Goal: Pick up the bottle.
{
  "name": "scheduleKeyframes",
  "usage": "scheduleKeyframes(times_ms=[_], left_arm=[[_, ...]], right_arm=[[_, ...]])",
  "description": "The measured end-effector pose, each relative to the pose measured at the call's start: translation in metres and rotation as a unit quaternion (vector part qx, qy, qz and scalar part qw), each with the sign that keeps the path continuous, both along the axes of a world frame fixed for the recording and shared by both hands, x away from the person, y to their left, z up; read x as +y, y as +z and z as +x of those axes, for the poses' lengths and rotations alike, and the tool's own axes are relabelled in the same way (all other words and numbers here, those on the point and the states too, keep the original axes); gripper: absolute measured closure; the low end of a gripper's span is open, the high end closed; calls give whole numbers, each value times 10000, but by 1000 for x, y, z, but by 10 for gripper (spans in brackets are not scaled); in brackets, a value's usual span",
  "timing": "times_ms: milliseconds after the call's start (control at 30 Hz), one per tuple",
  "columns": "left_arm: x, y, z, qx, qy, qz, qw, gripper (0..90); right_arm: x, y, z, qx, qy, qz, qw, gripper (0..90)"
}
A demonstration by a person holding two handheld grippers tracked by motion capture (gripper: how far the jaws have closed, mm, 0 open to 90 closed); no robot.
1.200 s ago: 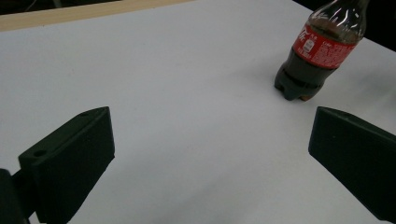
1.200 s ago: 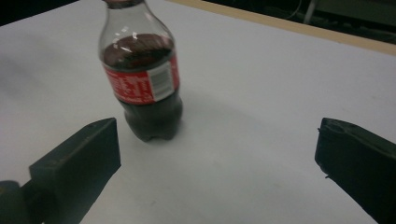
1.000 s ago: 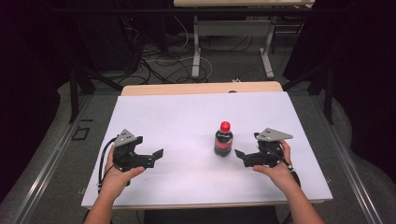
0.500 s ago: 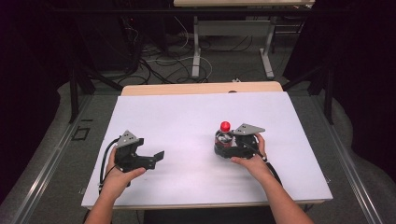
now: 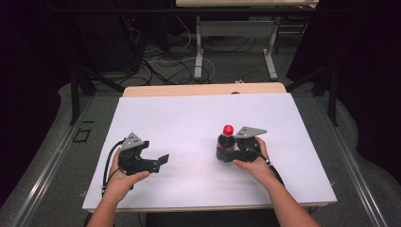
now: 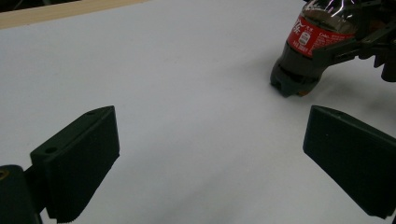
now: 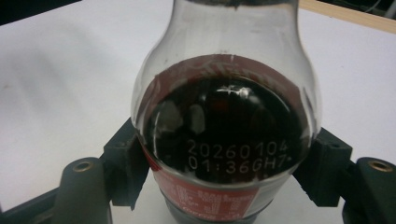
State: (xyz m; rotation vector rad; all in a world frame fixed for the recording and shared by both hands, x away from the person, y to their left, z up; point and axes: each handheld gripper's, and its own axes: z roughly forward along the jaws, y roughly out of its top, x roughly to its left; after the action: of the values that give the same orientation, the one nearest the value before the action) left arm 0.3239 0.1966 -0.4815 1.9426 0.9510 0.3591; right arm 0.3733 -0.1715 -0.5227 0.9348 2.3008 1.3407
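Right claw (image 5: 227, 152) now tight around the bottle (image 5: 226, 142), earlier apart.

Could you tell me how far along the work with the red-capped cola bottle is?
Done: the right gripper has reached the clear plastic cola bottle with the red cap, its jaws closing on the body at the red label. In hand: that grip; the bottle stands upright on the white table. Left: any lift or move. The left gripper waits open, apart.

1 bottle (image 5: 227, 142), 2 grippers, 1 table (image 5: 189, 118).
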Motion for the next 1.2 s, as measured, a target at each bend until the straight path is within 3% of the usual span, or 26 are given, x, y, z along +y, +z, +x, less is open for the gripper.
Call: scheduleKeyframes(times_ms=[67, 200, 367, 533, 700, 800, 1000, 1033, 1100, 1200], left_arm=[[-5, 1, 0, 10, -82, 5, 10000, 54], [-18, 5, -4, 64, -367, -11, 9993, 54], [-36, 19, -10, -21, -776, -22, 9970, 76], [-56, 34, -11, -89, -984, -70, 9951, 124], [-74, 44, -11, -172, -1214, -174, 9923, 168], [-84, 51, -9, -146, -1413, -136, 9898, 209], [-101, 63, -9, -254, -1654, -93, 9859, 302], [-103, 64, -9, -193, -1646, -101, 9861, 320], [-104, 67, -8, -203, -1648, -193, 9859, 338], [-104, 71, -8, -134, -1834, -417, 9821, 342]], right_arm=[[3, 5, -9, -94, 134, -119, 9998, 291], [8, 15, -27, -133, 406, -98, 9990, 291], [13, 27, -46, -274, 738, -68, 9969, 291], [20, 33, -58, -349, 950, -48, 9949, 291], [28, 34, -65, -316, 1113, -19, 9933, 291], [32, 33, -68, -389, 1152, -26, 9926, 291], [34, 31, -71, -297, 1225, -50, 9920, 291], [34, 30, -71, -315, 1181, -7, 9925, 291], [32, 29, -70, -305, 1195, 48, 9924, 292], [31, 28, -70, -312, 1174, 26, 9926, 292]])
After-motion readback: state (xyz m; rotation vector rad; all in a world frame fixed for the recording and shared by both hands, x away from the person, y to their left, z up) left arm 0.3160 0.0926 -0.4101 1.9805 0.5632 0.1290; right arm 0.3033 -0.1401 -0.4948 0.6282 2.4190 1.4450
